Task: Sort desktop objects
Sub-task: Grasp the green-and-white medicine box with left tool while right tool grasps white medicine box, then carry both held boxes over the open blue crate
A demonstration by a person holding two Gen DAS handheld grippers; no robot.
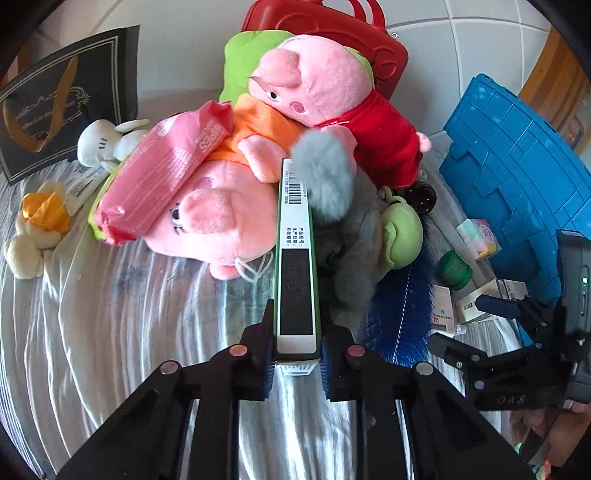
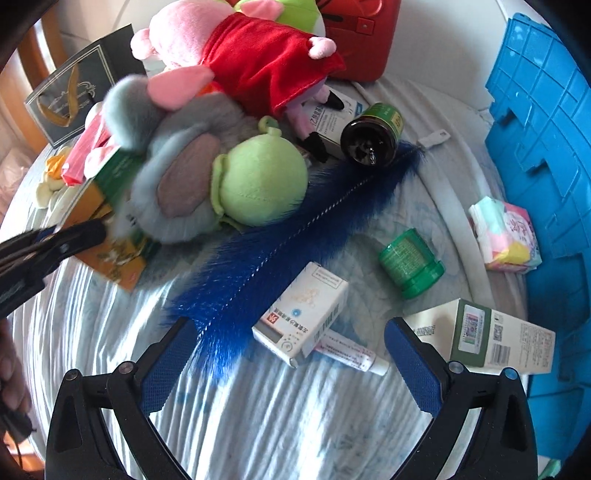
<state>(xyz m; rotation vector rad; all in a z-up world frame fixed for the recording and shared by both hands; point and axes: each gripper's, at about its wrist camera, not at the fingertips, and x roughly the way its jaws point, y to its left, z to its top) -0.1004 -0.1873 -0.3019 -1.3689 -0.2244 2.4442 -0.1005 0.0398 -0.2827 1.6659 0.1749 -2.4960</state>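
Right up close, the left gripper (image 1: 297, 354) had its jaws clenched on the near end of a long green-and-white box (image 1: 296, 258), which ran edge-up away from the camera. Its far end sat against the grey plush (image 1: 328, 173) in the pile. The right gripper (image 2: 288, 354) hung with jaws released and wide, nothing between them, pointing steeply down over the pale striped cloth (image 2: 280, 413) covering the table.

Just beyond those open jaws lay a white medicine box (image 2: 301, 314) resting on a small tube (image 2: 351, 354), with the blue bottle brush (image 2: 295, 236) stretching away diagonally beside it. To the right sat a second carton (image 2: 487, 336), a green jar (image 2: 412, 262) on its side, and a tissue pack (image 2: 506, 236) against the blue crate (image 2: 546, 147).

Further off, a green frog plush (image 2: 262, 184) touched the grey one. A dark bottle (image 2: 369, 136) lay tipped over. At the back, two pink pig plushes (image 1: 321, 81) and a pink wipes pack (image 1: 166, 173) were heaped before a red case (image 1: 332, 29).
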